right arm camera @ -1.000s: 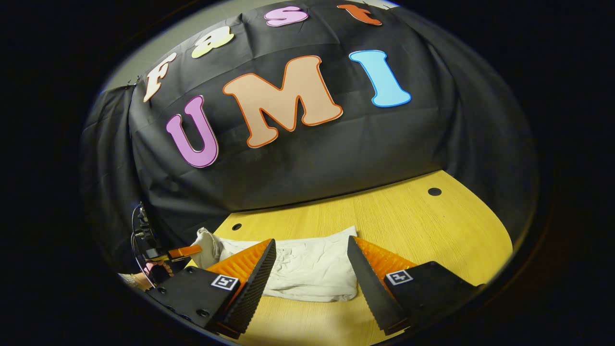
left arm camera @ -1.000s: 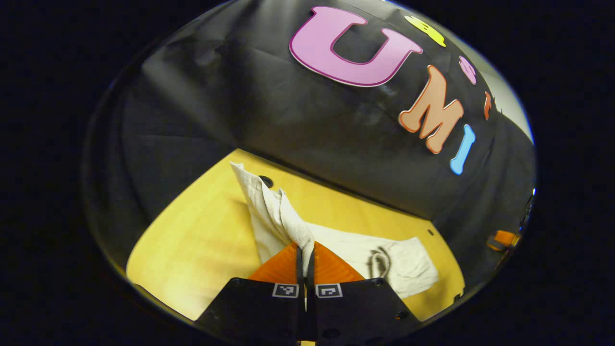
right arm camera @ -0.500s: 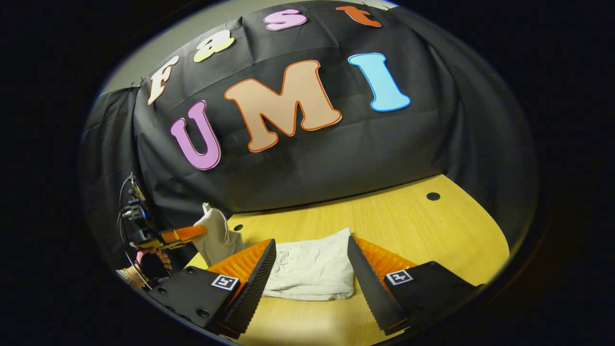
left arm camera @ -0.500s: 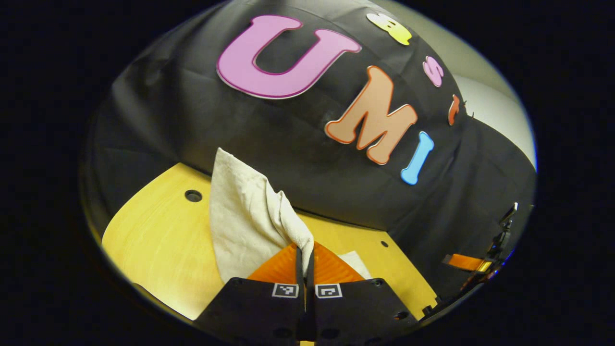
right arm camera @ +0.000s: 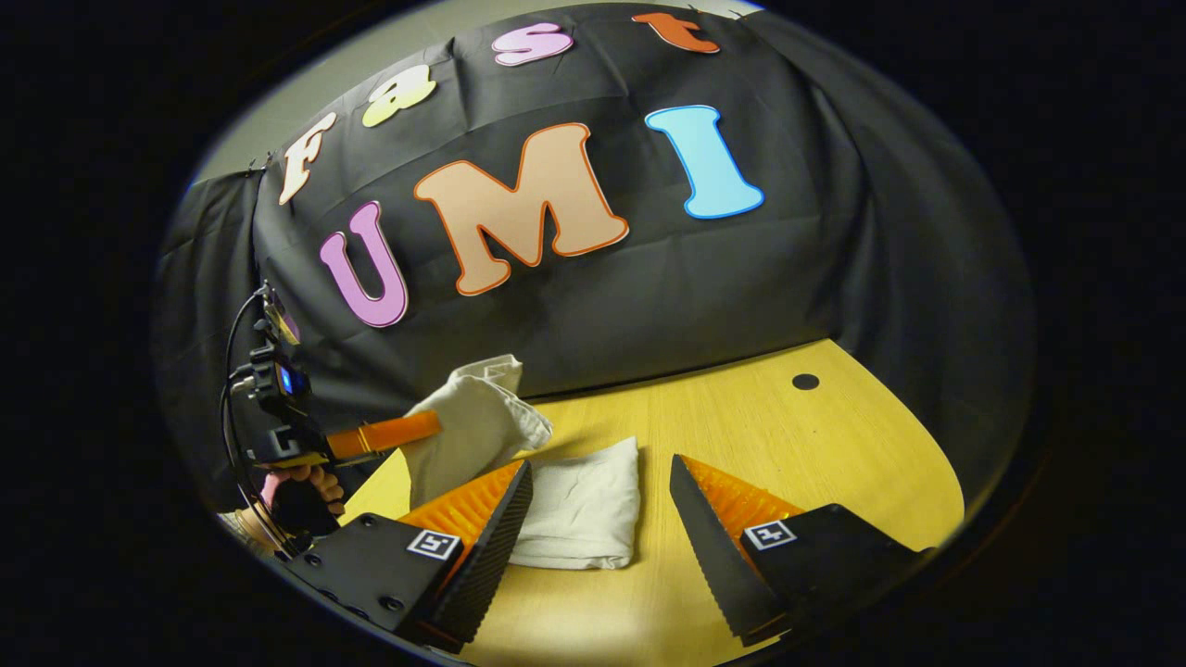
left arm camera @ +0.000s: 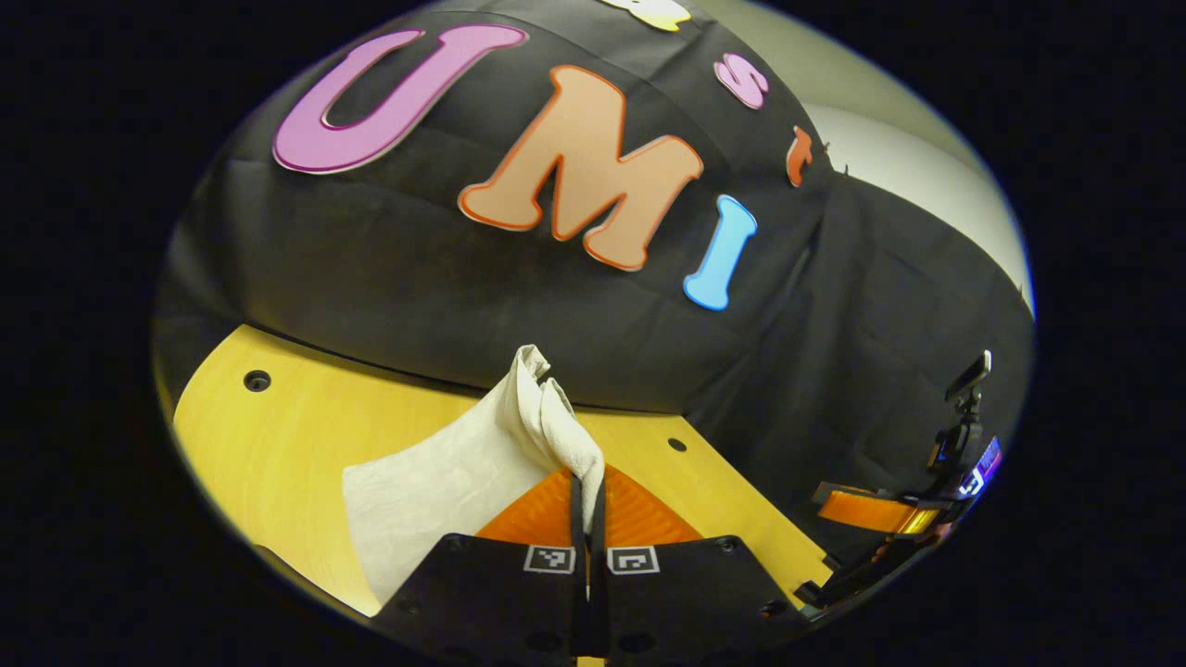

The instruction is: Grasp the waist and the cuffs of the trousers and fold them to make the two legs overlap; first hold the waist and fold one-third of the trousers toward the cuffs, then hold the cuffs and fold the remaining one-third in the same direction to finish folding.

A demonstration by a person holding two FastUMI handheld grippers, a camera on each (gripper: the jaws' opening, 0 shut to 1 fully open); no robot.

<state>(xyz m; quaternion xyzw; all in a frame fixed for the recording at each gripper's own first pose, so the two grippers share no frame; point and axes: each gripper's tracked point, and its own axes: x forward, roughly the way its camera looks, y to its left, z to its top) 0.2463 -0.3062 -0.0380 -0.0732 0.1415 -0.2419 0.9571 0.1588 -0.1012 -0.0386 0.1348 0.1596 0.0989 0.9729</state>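
Left hand-held gripper [left arm camera: 587,496]: fingers pressed together on a bunched end of the trousers [left arm camera: 445,482], which rose in a peak just above the fingertips; in the right gripper view this hand-held gripper [right arm camera: 435,424] sat to the left, lifted off the table, with cloth draped from its tip
Right hand-held gripper [right arm camera: 600,519]: fingers spread wide apart, nothing between them touching either one; it hovered low over the table, pointed at the folded part of the trousers
Trousers [right arm camera: 579,505]: pale cloth, one part lying flat and folded on the table, just ahead of the right hand-held gripper and nearer its left finger; the other part hung from the left hand-held gripper, up and to the left of the flat part, sagging down to meet it
Which end was held: could not be told, cuffs or waist
Table [right arm camera: 788,445]: yellow wood with small dark holes [right arm camera: 805,381], stretching ahead of both hand-held grippers to the black cloth wall
Person's hand [right arm camera: 301,482]: wrapped on the handle of the left hand-held gripper, far left of the right gripper view
Left gripper view, far right: the other hand-held gripper [left arm camera: 866,511] low at the table's edge, fingers' spacing unclear from there
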